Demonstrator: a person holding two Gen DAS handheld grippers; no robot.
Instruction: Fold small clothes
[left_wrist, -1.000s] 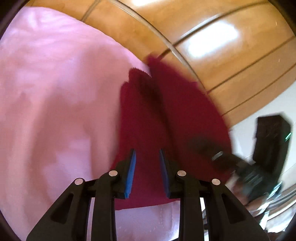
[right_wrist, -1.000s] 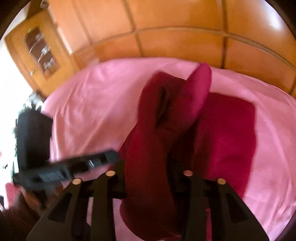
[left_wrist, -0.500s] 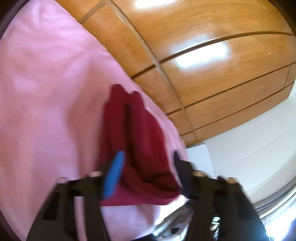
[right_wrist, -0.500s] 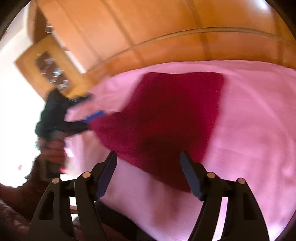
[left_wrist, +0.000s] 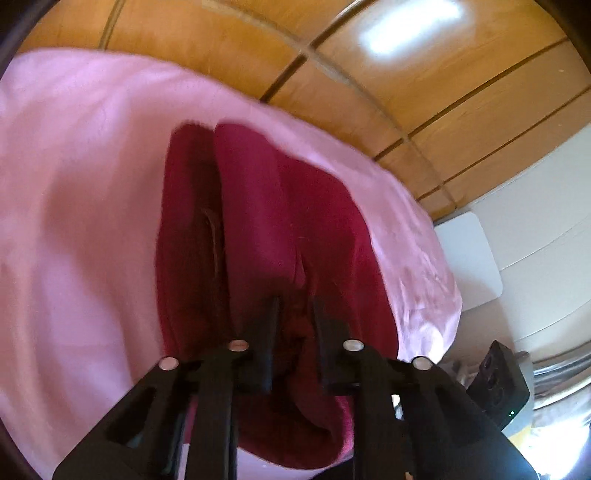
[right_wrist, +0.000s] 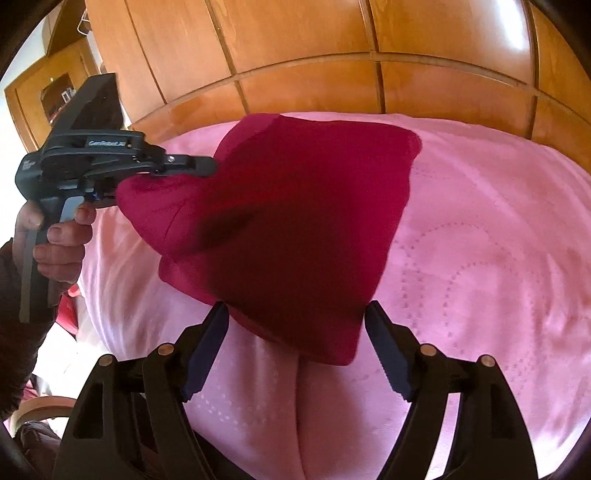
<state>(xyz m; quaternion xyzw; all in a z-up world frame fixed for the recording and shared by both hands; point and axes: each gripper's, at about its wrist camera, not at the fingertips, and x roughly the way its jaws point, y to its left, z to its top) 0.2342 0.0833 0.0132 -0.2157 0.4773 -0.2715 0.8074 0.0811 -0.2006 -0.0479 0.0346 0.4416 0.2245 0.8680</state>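
Observation:
A dark red cloth (left_wrist: 258, 221) lies folded on a pink bedspread (left_wrist: 74, 184). My left gripper (left_wrist: 295, 301) has a bunched edge of it between its narrow jaws, which are closing, and the pads press on the fabric. In the right wrist view the left gripper (right_wrist: 207, 166) lifts the left corner of the cloth (right_wrist: 314, 221) off the bedspread (right_wrist: 480, 258). A hand (right_wrist: 55, 236) squeezes its trigger. My right gripper (right_wrist: 295, 306) stands wide, its jaws opening. The cloth's near corner lies between the fingers, but the pads do not touch it.
A curved wooden headboard (right_wrist: 332, 55) runs along the far side of the bed. In the left wrist view, a white nightstand (left_wrist: 469, 258) and a black device (left_wrist: 502, 387) sit past the bed's right edge. A wooden cabinet (right_wrist: 48, 96) stands at the far left.
The right gripper let go of the raised cloth, drew back and spread wide. The left gripper spread around the cloth's edge, then narrowed on it and lifted that corner.

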